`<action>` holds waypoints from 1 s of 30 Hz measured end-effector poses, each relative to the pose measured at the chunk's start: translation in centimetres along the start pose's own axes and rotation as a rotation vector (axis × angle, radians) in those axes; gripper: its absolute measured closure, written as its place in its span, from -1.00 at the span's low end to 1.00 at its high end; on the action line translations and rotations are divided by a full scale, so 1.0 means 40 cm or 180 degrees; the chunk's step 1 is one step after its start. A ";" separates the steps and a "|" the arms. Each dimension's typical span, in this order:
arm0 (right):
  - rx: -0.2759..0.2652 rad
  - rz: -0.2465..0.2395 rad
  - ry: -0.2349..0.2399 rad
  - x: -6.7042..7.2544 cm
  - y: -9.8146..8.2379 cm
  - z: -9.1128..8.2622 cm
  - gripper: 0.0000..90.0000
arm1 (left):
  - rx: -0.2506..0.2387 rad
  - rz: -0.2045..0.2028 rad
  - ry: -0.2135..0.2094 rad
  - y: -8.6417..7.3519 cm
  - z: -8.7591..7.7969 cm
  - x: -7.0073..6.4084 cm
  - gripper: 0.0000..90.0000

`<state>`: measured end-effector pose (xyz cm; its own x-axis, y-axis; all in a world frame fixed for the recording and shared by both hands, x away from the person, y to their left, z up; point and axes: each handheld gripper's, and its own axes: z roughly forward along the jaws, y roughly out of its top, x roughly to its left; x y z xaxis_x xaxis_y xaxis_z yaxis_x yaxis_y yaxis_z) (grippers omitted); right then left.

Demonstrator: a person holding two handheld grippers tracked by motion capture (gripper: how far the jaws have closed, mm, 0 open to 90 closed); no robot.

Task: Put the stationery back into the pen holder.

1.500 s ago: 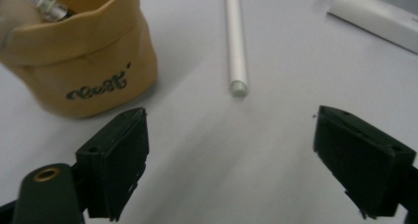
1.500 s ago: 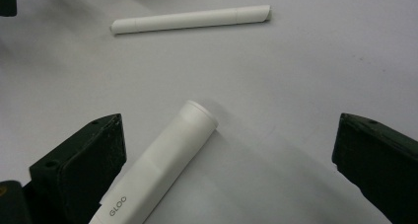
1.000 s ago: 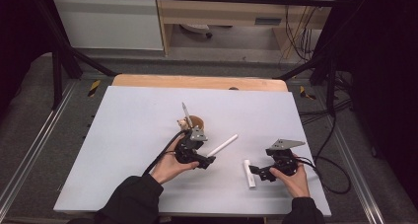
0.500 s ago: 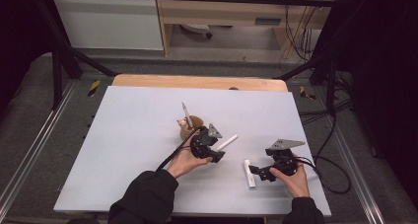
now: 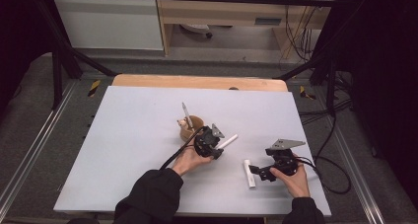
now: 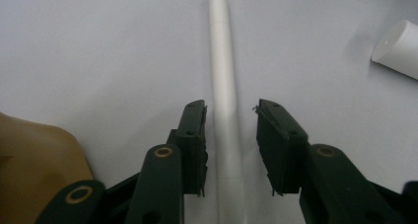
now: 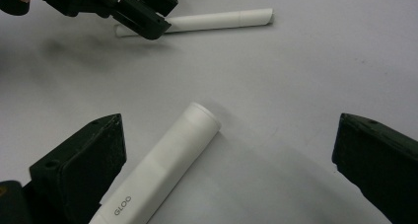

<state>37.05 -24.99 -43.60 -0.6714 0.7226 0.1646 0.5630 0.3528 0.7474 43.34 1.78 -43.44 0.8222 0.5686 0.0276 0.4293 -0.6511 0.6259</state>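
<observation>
Left tool [image 6: 230, 135] straddles the long white pen [image 6: 223, 81] at centre frame in its own view; jaws have just been closing, left pad at the barrel, right pad still apart — not yet clamped; right tool [image 7: 226, 174] wide open over the white glue stick [image 7: 165, 169], lower centre; brown cup [image 5: 191, 128] on the counter [image 5: 133, 135] mid-frame.

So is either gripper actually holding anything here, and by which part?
Nothing is held yet. The left gripper has been closing, its fingers straddling the white pen near mid-length with gaps showing. The right gripper stands open around the glue stick.
</observation>
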 end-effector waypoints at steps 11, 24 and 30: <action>0.0004 0.0009 0.0005 0.001 0.000 -0.001 -0.99 | 0.0060 -0.0081 -0.0076 -0.004 0.011 0.008 0.62; 0.0001 -0.0003 0.0000 0.000 0.000 0.000 -0.99 | 0.0038 -0.0036 -0.0109 -0.008 0.010 0.012 0.74; 0.0000 0.0002 -0.0002 0.001 0.000 -0.001 -0.99 | -0.0032 -0.0037 -0.0160 -0.008 -0.005 0.014 0.74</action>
<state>37.02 -24.99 -43.56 -0.6708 0.7231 0.1647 0.5633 0.3523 0.7474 43.58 2.42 -43.46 0.8350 0.5500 -0.0188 0.4354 -0.6393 0.6338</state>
